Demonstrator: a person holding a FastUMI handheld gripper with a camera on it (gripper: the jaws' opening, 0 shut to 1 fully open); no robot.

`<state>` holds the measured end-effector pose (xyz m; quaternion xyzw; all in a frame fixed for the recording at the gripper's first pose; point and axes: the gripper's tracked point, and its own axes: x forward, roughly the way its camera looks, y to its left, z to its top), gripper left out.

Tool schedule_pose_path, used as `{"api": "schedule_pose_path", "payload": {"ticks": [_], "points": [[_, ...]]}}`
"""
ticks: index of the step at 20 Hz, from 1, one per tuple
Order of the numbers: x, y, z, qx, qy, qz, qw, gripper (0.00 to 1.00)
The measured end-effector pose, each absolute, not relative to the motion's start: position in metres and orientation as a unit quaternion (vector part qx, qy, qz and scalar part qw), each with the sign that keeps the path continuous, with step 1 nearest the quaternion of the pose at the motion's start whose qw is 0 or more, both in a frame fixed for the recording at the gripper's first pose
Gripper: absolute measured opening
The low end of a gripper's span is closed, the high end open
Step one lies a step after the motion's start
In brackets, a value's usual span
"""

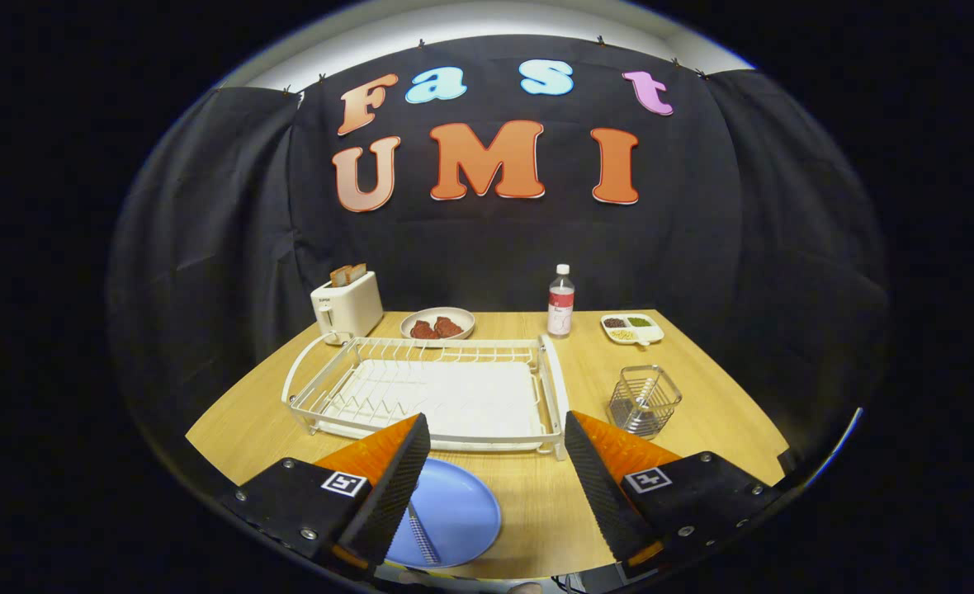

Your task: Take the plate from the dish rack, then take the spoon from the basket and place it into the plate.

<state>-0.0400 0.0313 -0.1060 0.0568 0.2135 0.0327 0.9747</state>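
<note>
On wooden table: tool spread, empty | round blue plate holds ribbed spoon | wire basket

— What did you have on the table?

— Light wood, and you had plenty on it. The white dish rack sat in the middle, with the wire basket just beside it. Along the far edge stood your toaster, a plate of meat, a bottle and a small divided dish.

— And nearest you?

— The blue plate lay flat by your gripper, whose fingers stood wide apart, holding nothing. The spoon rested in the plate.
</note>
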Motion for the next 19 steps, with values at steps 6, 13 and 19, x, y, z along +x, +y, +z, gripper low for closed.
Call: {"api": "schedule_pose_path", "payload": {"ticks": [6,13,19], "points": [[-0.015,-0.031,-0.061,0.054,0.161,0.004,0.985,0.97],[-0.009,-0.087,-0.049,0.065,0.135,0.000,0.989,0.97],[0.000,-0.115,-0.048,0.067,0.117,0.013,0.991,0.97]]}}
